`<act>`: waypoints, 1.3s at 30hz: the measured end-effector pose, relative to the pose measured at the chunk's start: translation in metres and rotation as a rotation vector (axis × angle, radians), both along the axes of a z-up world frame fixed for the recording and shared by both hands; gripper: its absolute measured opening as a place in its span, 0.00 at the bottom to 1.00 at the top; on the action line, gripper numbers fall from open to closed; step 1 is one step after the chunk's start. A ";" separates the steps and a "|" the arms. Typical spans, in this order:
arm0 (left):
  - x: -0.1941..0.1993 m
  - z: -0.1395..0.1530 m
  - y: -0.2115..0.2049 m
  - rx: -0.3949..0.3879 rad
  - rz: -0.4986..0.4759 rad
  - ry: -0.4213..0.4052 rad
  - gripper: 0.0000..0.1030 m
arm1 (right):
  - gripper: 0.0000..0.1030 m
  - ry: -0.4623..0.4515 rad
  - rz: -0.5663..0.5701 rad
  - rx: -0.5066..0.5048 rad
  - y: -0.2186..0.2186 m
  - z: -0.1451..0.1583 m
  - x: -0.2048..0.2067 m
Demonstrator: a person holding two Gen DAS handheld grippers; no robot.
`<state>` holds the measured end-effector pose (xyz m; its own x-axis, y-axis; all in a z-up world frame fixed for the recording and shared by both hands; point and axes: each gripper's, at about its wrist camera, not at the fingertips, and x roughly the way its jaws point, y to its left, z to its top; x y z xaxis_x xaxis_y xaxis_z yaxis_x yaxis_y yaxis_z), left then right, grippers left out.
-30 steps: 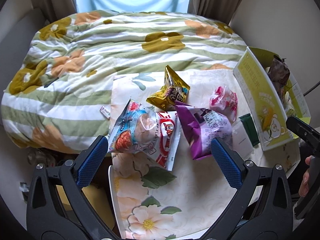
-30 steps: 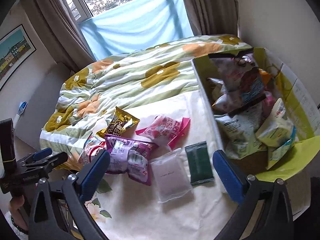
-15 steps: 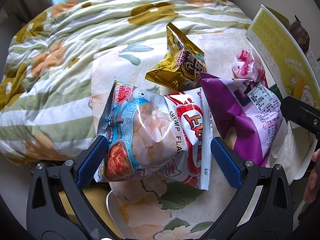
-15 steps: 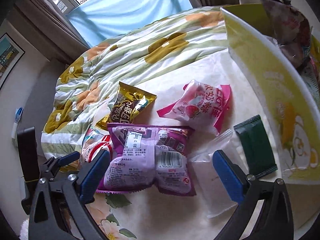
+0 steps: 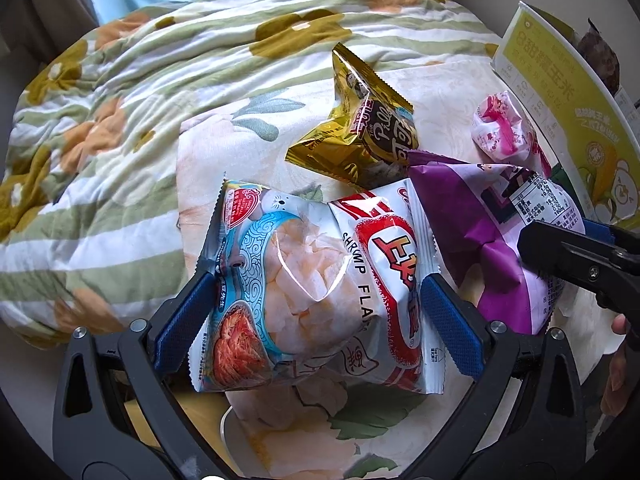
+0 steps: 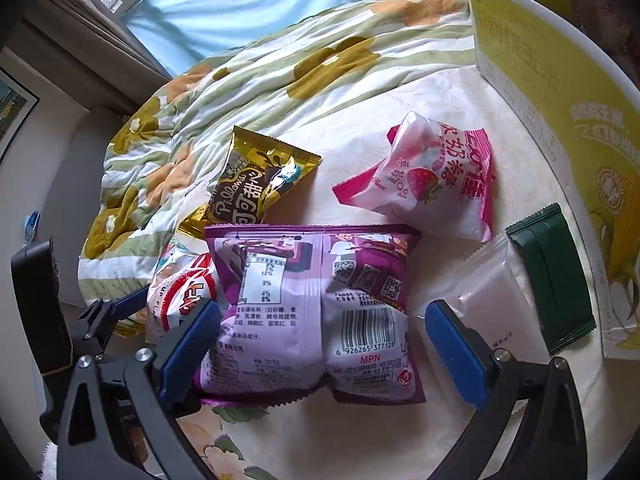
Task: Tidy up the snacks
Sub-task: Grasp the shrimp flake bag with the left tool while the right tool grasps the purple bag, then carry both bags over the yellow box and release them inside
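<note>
Both grippers way closer to the snack pile than a second ago, when the whole bed and the box's insides were in frame. Now dropped in low, each one framing a bag, so reads as lining up a double grab rather than scanning.

Using the purple bag (image 6: 312, 312) as the landmark:

- Left gripper (image 5: 316, 316) spread wide, blue pads either side of the shrimp chips bag (image 5: 316, 300), which sits just left of the purple bag and tucks slightly under its edge. Pads look right at the bag's edges, maybe brushing, but not squeezing anything yet.
- Right gripper (image 6: 316, 344) also wide open, straddling the purple bag itself. Left pad right at the bag's edge, right pad just off its right side, over the clear pouch (image 6: 488, 300).
- Gold pillow snack (image 6: 260, 184) just behind the purple bag, touching its top edge.
- Pink strawberry pack (image 6: 432, 184) behind and to the right.
- Dark green packet (image 6: 552, 276) further right, past the clear pouch.
- Yellow box (image 6: 560, 80) beyond that, far right, presumably where it all goes.

Nothing picked up so far. Probably next: close on both bags, then over to the box. Puffy bags, so a slippy, squashy grip likely.
</note>
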<state>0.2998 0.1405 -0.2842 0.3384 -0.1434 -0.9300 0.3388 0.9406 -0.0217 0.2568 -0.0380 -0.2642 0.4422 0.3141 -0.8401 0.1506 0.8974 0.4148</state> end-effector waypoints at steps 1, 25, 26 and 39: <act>0.000 0.000 0.000 0.000 -0.003 -0.002 0.96 | 0.99 0.002 0.001 0.002 0.001 -0.001 0.001; -0.010 0.021 0.029 -0.074 0.043 -0.003 0.68 | 0.77 0.034 0.016 0.047 0.008 -0.005 0.010; -0.010 0.021 0.030 -0.079 0.051 0.002 0.68 | 0.76 0.032 0.020 0.042 0.008 -0.005 0.009; -0.027 0.055 0.031 -0.120 0.102 -0.030 0.68 | 0.71 -0.024 0.030 0.063 0.001 0.026 -0.005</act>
<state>0.2727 0.1717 -0.2293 0.3843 -0.2164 -0.8975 0.2436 0.9614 -0.1275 0.2517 -0.0374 -0.2383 0.4511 0.3794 -0.8078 0.1134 0.8735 0.4735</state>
